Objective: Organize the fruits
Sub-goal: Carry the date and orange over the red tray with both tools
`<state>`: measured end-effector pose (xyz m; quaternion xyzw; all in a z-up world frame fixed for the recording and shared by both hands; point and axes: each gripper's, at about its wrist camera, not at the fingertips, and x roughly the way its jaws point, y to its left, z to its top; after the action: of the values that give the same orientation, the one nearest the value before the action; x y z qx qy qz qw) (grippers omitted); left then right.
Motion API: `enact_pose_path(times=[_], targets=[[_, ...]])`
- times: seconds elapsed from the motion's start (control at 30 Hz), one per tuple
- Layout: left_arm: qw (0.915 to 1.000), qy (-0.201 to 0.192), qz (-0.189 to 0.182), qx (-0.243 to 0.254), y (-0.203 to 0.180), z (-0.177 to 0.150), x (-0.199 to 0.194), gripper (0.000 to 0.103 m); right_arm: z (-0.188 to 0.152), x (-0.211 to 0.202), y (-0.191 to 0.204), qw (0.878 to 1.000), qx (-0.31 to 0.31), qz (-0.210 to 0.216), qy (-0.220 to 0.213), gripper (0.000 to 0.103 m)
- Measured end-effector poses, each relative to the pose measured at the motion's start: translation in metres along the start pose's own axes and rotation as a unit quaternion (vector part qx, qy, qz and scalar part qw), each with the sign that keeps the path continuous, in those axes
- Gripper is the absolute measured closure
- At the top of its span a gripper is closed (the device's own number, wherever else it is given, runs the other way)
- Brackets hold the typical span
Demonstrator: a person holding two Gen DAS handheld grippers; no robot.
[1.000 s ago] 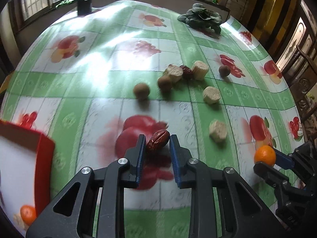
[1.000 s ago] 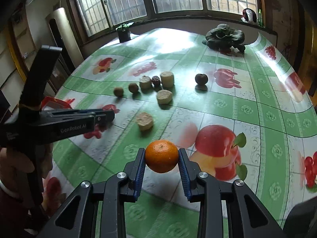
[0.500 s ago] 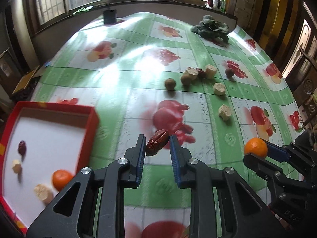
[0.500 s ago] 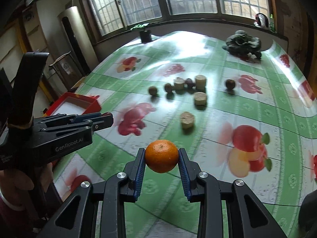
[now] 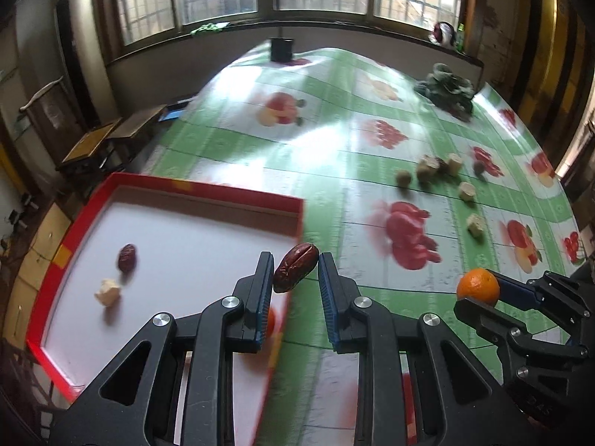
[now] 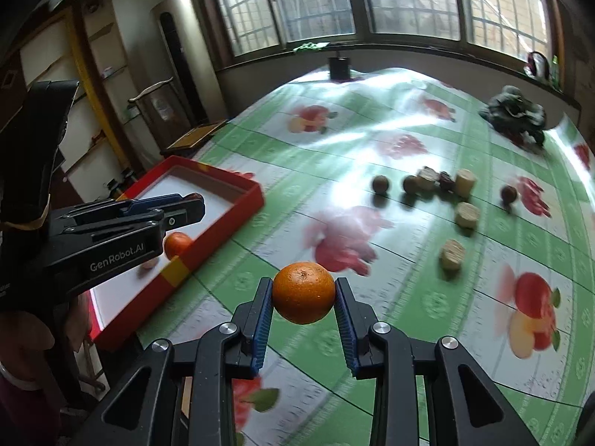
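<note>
Both grippers have swung toward the red tray (image 5: 208, 195) since the earlier frames, so it now fills the lower left of the left wrist view, where before only a corner showed. The left gripper (image 5: 295, 273) is clamped on a dark red date (image 5: 296, 267), held at centre frame just over the tray's right edge. The right gripper (image 6: 303, 295) is clamped on an orange (image 6: 304, 293), above the green checked tablecloth (image 6: 390, 156) at lower centre of the right wrist view. Inside the tray lie another date (image 5: 127, 257), a pale chunk (image 5: 108, 291) and a second orange (image 6: 177, 244). More loose fruit pieces (image 6: 452, 254) sit on the cloth at upper right.
</note>
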<state>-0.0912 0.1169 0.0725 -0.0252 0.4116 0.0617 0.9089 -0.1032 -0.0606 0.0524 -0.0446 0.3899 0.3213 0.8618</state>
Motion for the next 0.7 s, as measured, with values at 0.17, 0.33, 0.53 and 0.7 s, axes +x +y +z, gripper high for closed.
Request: enact_pose_path(times=[0.17, 0.33, 0.53, 0.7], targets=[[0.9998, -0.001, 0.01, -0.016, 0.021, -0.005, -0.002, 0.079, 0.003, 0.007, 0.018, 1.0, -0.017, 0.007, 0.005, 0.071], [0.9995, -0.002, 0.018, -0.026, 0.031, -0.009, -0.004, 0.079, 0.004, 0.011, 0.029, 1.0, -0.025, 0.009, 0.009, 0.071], [0.9991, -0.003, 0.028, -0.033, 0.041, -0.013, -0.005, 0.079, 0.006, 0.016, 0.038, 0.999, -0.032, 0.012, 0.012, 0.071], [0.9984, -0.005, 0.038, -0.04, 0.052, -0.015, -0.006, 0.079, 0.011, 0.023, 0.045, 0.999, -0.042, 0.018, 0.015, 0.071]])
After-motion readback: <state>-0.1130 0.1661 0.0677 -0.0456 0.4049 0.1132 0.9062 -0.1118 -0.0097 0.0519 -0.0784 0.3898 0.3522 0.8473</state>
